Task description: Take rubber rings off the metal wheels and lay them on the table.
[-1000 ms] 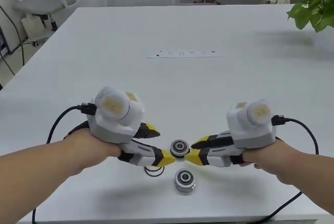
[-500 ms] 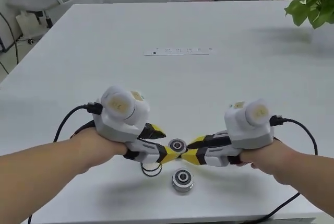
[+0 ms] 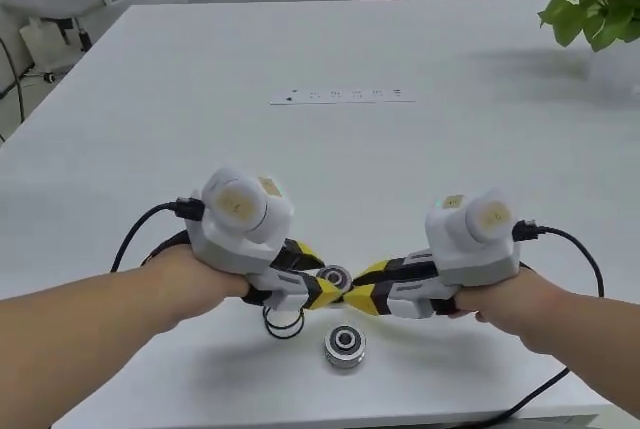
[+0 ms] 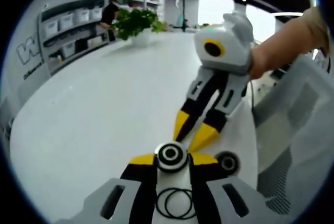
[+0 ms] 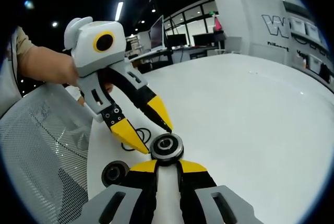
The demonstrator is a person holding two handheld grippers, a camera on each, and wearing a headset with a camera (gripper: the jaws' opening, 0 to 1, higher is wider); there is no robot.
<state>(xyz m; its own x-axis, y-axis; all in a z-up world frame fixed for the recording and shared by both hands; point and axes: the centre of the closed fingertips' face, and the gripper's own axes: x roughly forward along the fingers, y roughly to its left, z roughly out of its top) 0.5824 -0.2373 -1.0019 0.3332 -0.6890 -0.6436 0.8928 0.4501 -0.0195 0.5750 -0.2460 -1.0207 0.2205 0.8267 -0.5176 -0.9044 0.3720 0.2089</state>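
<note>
Left hand-held gripper (image 4: 171,159) clamps metal wheel (image 3: 333,277), lifted just above second wheel (image 3: 345,344) on worktop (image 3: 330,169). Right hand-held gripper (image 4: 192,132) narrow, tips at rim; hold on ring unclear. Best: pinch rubber only, peel outward, left clamp firm. Freed rubber rings (image 4: 176,203) lie left of second wheel.

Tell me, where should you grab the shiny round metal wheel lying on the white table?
Probably the outer rim of the silver round metal wheel, coming straight down from above. It lies flat on the white table with its hub facing up, so opposite sides of the rim are free for the tool's jaws.
</note>
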